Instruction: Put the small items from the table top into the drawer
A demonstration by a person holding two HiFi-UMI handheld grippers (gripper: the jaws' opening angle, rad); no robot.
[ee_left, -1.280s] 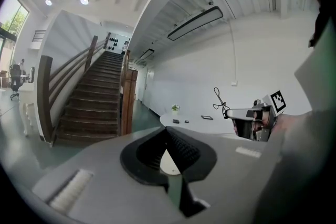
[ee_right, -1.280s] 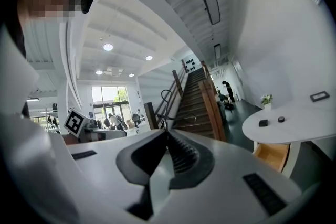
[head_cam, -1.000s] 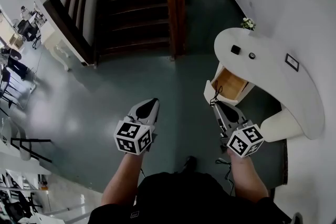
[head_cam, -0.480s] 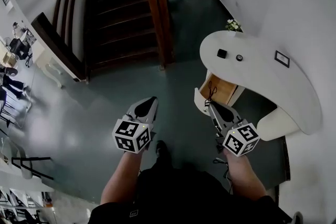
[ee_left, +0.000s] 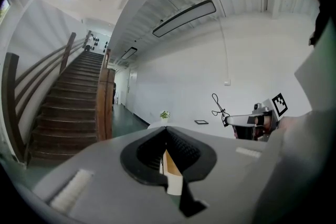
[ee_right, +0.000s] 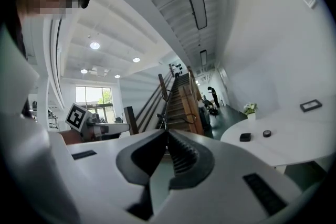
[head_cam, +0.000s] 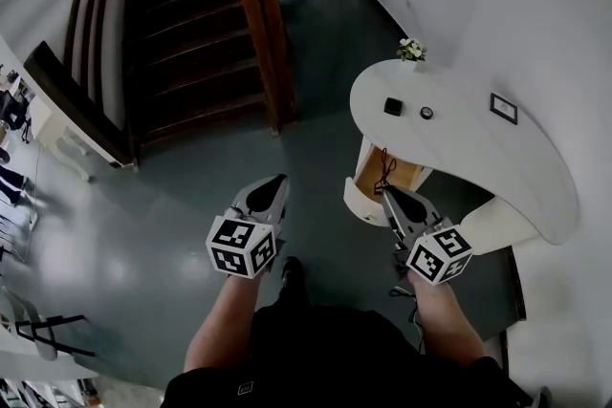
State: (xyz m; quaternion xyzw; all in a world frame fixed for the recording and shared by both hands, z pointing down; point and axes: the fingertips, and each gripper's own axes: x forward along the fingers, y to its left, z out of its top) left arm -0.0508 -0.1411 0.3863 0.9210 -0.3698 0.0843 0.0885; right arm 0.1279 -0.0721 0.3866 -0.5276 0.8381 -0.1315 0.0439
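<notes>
Your left gripper point(head_cam: 276, 181) and right gripper point(head_cam: 386, 192) are both pinched fully together, their ribbed black pads meeting, with nothing caught in either. The white table point(head_cam: 459, 158) has a smooth top with a rounded, curving outline. On it a small black square block point(head_cam: 393, 107) and a small dark round disc point(head_cam: 426, 113) lie near each other, with a flat framed picture point(head_cam: 504, 108) further along and a little flower pot point(head_cam: 411, 50) at the far tip. The drawer point(head_cam: 392, 175) stands pulled out, white-fronted with bare wood inside. Compared with a second ago, the table has drawn closer to you, and your right gripper's tip now sits just beside the drawer's front.
</notes>
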